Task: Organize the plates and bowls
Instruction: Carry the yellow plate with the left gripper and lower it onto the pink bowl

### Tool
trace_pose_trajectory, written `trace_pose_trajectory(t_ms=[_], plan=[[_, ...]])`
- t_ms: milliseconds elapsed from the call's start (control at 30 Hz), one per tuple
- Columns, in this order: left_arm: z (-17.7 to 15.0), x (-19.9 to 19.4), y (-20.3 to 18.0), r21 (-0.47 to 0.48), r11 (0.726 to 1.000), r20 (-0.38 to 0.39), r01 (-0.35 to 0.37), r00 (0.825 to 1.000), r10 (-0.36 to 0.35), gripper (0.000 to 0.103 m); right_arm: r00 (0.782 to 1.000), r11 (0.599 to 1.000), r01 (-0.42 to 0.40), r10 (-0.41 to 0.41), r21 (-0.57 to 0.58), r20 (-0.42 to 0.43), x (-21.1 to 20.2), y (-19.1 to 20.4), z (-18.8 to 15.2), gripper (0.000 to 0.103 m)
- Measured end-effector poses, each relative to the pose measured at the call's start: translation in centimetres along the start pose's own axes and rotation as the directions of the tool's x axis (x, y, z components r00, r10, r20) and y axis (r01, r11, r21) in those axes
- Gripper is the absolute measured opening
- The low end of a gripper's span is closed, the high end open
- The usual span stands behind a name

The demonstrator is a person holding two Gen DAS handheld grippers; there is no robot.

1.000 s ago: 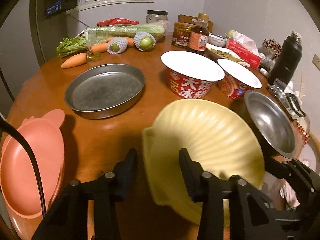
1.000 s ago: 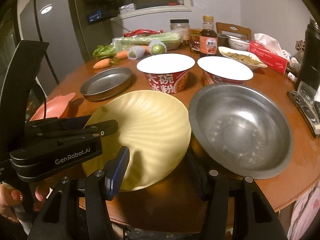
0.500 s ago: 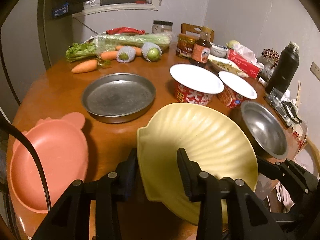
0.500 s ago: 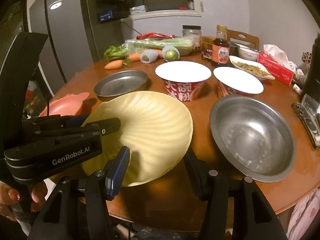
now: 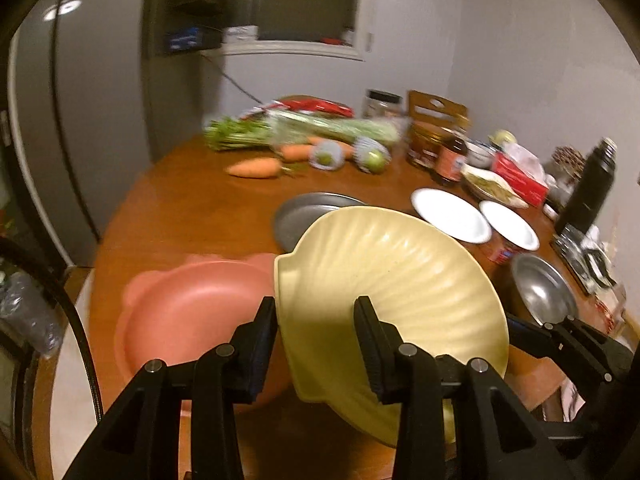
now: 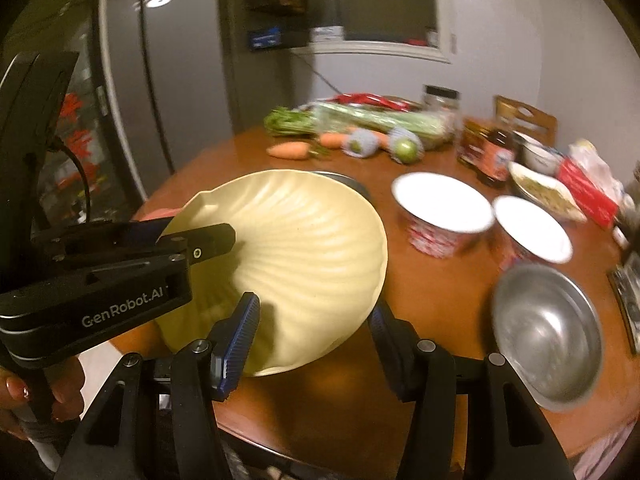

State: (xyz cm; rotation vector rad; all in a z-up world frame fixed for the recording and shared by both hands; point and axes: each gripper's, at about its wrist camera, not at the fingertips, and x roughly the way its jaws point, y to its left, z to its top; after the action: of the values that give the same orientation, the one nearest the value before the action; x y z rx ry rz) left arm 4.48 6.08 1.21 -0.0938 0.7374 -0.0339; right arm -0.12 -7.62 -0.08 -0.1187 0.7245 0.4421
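Yellow plate (image 5: 392, 272) (one); two noodle bowls (image 5: 451, 215); one pink plate (image 5: 192, 312).

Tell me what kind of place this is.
Most likely a home kitchen or dining corner: a round wooden table crowded with carrots, sauce bottles and instant-noodle bowls, with a grey refrigerator standing just behind it.
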Motion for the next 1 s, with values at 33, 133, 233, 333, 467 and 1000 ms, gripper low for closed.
trace_pose_trajectory(t_ms=[33, 133, 233, 333, 467, 1000], plan=[[0.0, -0.3, 1.0, -0.015, 1.000, 0.003, -0.015, 1.000, 0.015, 0.040, 1.000, 1.000, -0.011, 0.011, -0.015, 0.004, 0.2, 0.6, 0.4, 0.058], [-0.2, -0.9, 3.4, -0.057, 0.997, 0.010, -0.045, 0.999, 0.046, 0.040, 0.999, 0.997, -0.050, 0.051, -0.057, 0.011, 0.9, 2.6, 1.5, 0.058], [-0.4, -1.1, 5.3, -0.085, 0.993, 0.006, -0.080, 0.997, 0.081, 0.040, 0.997, 0.992, -0.081, 0.082, -0.101, 0.014, 1.9, 4.5, 2.6, 0.058], [-0.6, -1.0, 7.0, -0.111, 0.988, -0.001, -0.111, 0.994, 0.111, 0.040, 0.994, 0.984, -0.106, 0.107, -0.142, -0.004, 3.3, 6.2, 3.4, 0.058], [-1.2, -0.5, 8.6, -0.137, 0.981, -0.020, -0.138, 0.990, 0.137, 0.040, 0.990, 0.973, -0.143, 0.139, -0.180, -0.038, 5.5, 7.8, 4.3, 0.058], [-2.5, 1.4, 10.6, -0.164, 0.976, -0.076, -0.144, 0.988, 0.133, 0.040, 0.987, 0.950, -0.142, 0.114, -0.278, -0.116, 10.9, 9.5, 4.4, 0.058]])
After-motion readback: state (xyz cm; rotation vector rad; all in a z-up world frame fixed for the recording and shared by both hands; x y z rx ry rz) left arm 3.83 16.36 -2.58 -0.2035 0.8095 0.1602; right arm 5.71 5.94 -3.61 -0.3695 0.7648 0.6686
